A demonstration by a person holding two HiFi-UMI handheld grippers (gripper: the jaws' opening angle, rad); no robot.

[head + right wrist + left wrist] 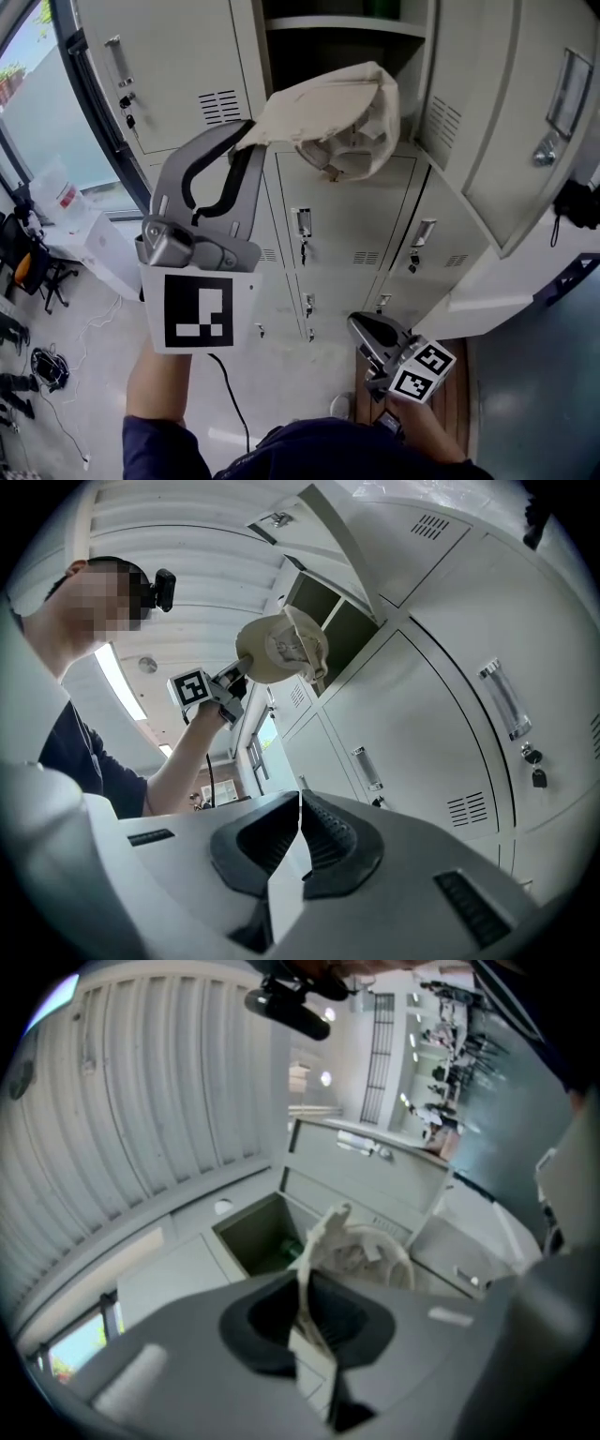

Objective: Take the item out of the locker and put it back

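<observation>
Grey lockers (356, 216) fill the background, one upper compartment (323, 56) open. The left tongs (247, 133) clamp the edge of a cream cloth hat (328, 112) just outside that compartment. The right tongs (356, 325) are closed and empty.

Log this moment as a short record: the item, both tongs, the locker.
item: cream hat, in the air in front of the open locker compartment
left tongs: shut on the hat's edge, held high
right tongs: shut, nothing between them, held low
locker door: swung open, at the right of the head view
lower lockers: doors closed
</observation>
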